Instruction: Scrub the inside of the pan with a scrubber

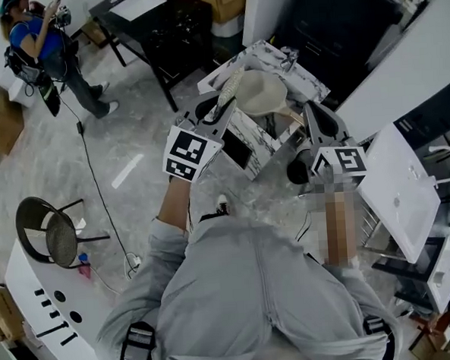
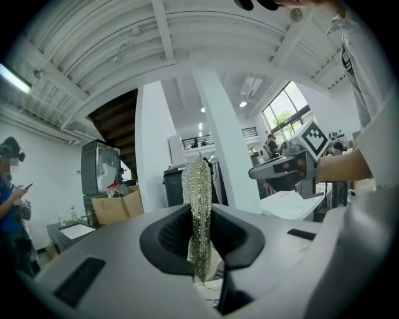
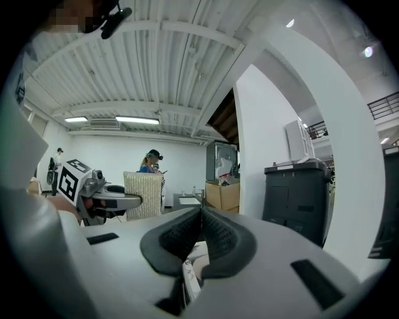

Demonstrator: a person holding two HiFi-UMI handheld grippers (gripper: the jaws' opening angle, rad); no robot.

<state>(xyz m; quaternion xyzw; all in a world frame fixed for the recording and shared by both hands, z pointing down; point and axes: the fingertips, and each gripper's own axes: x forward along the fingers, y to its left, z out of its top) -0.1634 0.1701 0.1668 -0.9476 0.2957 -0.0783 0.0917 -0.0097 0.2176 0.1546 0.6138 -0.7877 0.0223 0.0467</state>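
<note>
High in open air, left tool [image 2: 200, 215] clamped on upright scrubber [image 2: 197, 180], right tool [image 3: 201, 217] closed empty, both well apart

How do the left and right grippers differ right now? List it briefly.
The left gripper grips a glittery mesh scrubber that stands upright between its jaws. The right gripper has its jaws pressed together with nothing showing between them. In the head view the left gripper sits left of the pan and the right gripper sits to its right. Both point out across the room, not into the pan.
</note>
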